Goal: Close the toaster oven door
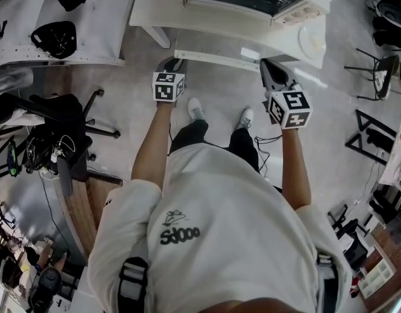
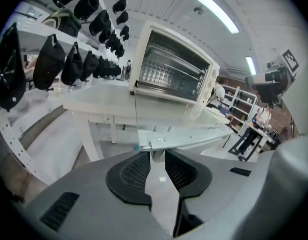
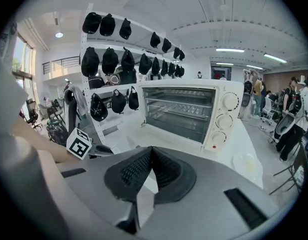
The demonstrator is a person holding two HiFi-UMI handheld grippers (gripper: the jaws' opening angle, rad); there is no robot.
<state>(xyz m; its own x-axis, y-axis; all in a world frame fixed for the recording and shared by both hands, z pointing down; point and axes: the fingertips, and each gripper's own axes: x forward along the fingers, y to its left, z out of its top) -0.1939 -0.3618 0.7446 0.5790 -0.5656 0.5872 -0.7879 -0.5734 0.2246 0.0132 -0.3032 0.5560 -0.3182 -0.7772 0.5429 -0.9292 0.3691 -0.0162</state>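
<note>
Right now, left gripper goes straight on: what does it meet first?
Likely the front edge of the open toaster oven door, just beyond the tips of the left gripper; gap unclear.

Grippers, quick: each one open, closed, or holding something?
Left gripper: open, empty, tips at the door edge.
Right gripper: closed, empty.
</note>
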